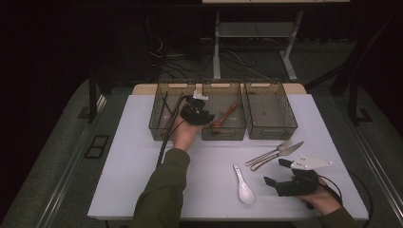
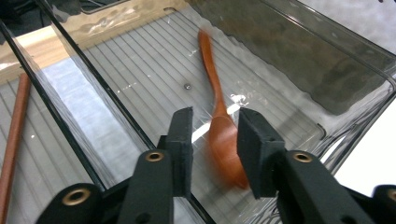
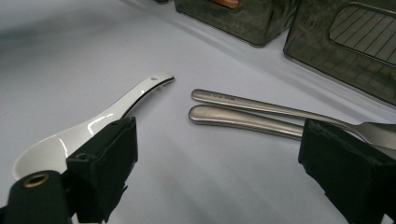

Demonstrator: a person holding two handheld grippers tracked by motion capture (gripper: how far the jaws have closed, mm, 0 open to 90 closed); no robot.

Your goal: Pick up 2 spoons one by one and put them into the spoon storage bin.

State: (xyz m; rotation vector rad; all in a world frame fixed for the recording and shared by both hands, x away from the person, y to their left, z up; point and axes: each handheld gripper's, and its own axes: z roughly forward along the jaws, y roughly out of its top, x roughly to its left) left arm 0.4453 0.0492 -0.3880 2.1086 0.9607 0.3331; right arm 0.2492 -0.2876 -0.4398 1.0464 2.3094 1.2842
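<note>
- Wooden spoon (image 2: 219,126) lies in the middle bin (image 1: 237,129) of three clear bins at the back of the counter (image 1: 142,156), bowl toward the person, handle slanting away to the far right corner.
- The left bin (image 1: 158,124) holds what look like long thin sticks; a reddish one (image 2: 14,140) shows through the wall in the left gripper view.
- The left gripper (image 2: 214,154) hangs over the middle bin with its fingers (image 2: 183,144) released, parted on either side of the spoon's bowl and gripping nothing. The spoon looks blurred there, so I judge it just let go or settling.
- To finish this step well, lift the left gripper straight up with the fingers kept apart, so a pad does not drag the spoon or knock the bin wall just beside it.
- The white ceramic spoon (image 3: 88,126) lies on the counter, near the front, handle pointing away.
- To its right, the fork (image 1: 271,152) and knife (image 1: 280,154) lie side by side, touching or nearly so.
- The right gripper (image 1: 278,172) rests low on the counter, fingers spread wide and empty, aimed between the white spoon and the two metal handles.
- The right bin (image 1: 290,124) looks empty.
</note>
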